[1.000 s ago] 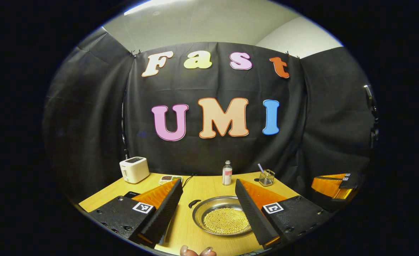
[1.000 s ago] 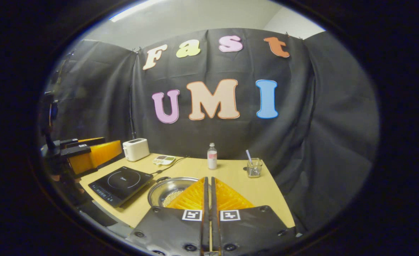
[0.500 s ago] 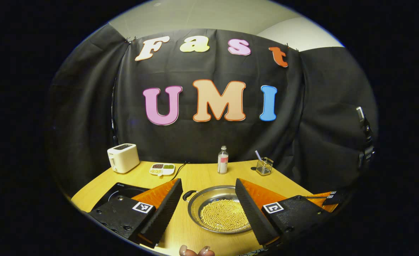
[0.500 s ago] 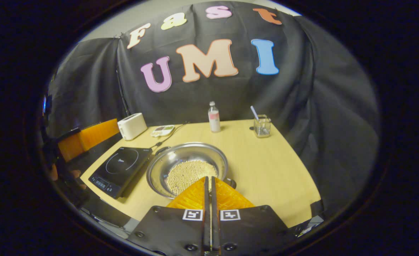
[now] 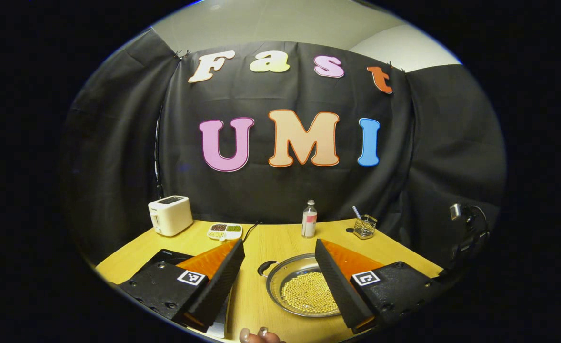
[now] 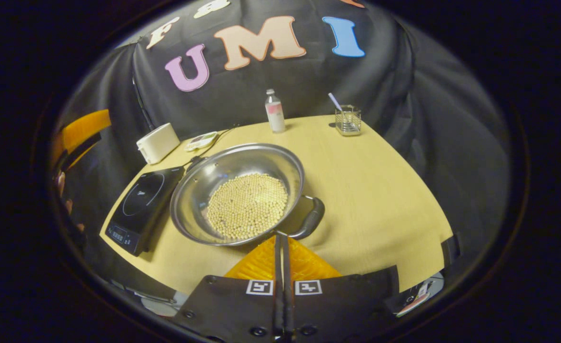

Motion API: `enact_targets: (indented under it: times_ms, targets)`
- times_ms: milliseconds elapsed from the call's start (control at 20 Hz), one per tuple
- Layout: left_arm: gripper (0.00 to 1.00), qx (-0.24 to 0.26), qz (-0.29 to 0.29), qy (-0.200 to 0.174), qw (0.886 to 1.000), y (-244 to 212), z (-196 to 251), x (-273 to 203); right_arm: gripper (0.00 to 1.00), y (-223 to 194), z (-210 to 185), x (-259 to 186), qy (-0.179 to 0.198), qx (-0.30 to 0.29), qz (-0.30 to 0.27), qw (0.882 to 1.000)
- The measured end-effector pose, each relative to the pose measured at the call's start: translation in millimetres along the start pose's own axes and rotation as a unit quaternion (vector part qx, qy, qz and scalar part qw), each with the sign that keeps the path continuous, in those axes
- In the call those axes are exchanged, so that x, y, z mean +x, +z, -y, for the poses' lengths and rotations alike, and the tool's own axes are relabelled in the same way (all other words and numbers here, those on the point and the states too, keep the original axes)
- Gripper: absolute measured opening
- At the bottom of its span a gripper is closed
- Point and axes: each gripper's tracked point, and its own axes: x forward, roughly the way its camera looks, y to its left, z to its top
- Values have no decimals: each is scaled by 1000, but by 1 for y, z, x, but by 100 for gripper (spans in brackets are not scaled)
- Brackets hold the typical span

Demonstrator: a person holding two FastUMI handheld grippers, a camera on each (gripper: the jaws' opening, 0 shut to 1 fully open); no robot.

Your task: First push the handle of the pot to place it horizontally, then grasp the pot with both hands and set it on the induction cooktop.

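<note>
Pushing step: the right gripper [image 6: 280, 238], its two fingers pressed together with nothing between them, sits just at the near rim of the pot [image 6: 237, 193], beside the near handle [image 6: 309, 220].
Pot position: it rests on the table [image 6: 385, 200], holding a bed of pale round beans, with the induction cooktop [image 6: 140, 202] just beside it on the side away from the near handle.
Handle state: the near handle lies at a slant off the rim, so I judge the levelling push not yet done; a second small handle [image 5: 265, 267] shows on the far rim in the left gripper view.
Doing it well: nudge the near handle with the closed tips low and slow, so the light pot swivels rather than skids and the beans stay put.
Left gripper [image 5: 279, 274]: wide open, empty, held above the table with the pot seen between its fingers, ready for the two-sided lift.
Edges: the near table edge runs close under the right gripper; a hard shove could carry the pot toward it.
Open room: bare wood lies beyond the near handle; the bottle [image 6: 275, 111], glass cup [image 6: 347, 120] and toaster [image 6: 157, 142] stand well apart at the back.
</note>
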Motion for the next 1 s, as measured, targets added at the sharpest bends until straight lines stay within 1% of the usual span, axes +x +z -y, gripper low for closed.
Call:
enact_targets:
  times_ms: [50, 100, 150, 200, 250, 300, 350, 400, 450, 500, 550, 1000]
  targets:
    - [96, -1, 0, 0, 1000, 1, 0, 1, 2, -2, 0, 4, -2, -2, -4, 1000]
    - [93, -3, 1, -1, 1000, 0, -1, 0, 0, -5, 0, 9, -2, -3, -9, 1000]
    - [96, -4, 1, -1, 1000, 1, -1, 1, 0, -7, 0, 12, -1, -2, -12, 1000]
    - [94, -4, 2, -2, 1000, 2, -2, 2, 3, -8, -1, 15, -2, -1, -14, 1000]
    - [94, -1, 2, 0, 1000, 2, -3, 1, 3, -8, 1, 17, -4, -2, -16, 1000]
    - [93, 3, 2, 1, 1000, 2, -5, 2, 0, -9, 2, 20, -5, -1, -17, 1000]
    - [96, 5, 2, 3, 1000, 3, -6, 2, 3, -8, 5, 23, -8, -1, -18, 1000]
    - [96, 5, 2, 4, 1000, 2, -7, 2, 3, -8, 7, 26, -10, -1, -19, 1000]
    - [93, 4, 1, 5, 1000, 2, -7, 3, 3, -6, 10, 28, -12, -1, -18, 1000]
    - [96, 4, 1, 7, 1000, 2, -8, 3, 0, -6, 14, 28, -15, -1, -17, 1000]
    - [96, 4, -1, 9, 1000, 2, -9, 3, 2, -7, 15, 30, -15, -1, -16, 1000]
    - [96, 7, -3, 22, 1000, 2, -16, 4, 2, 15, 43, 58, -37, -20, -8, 999]
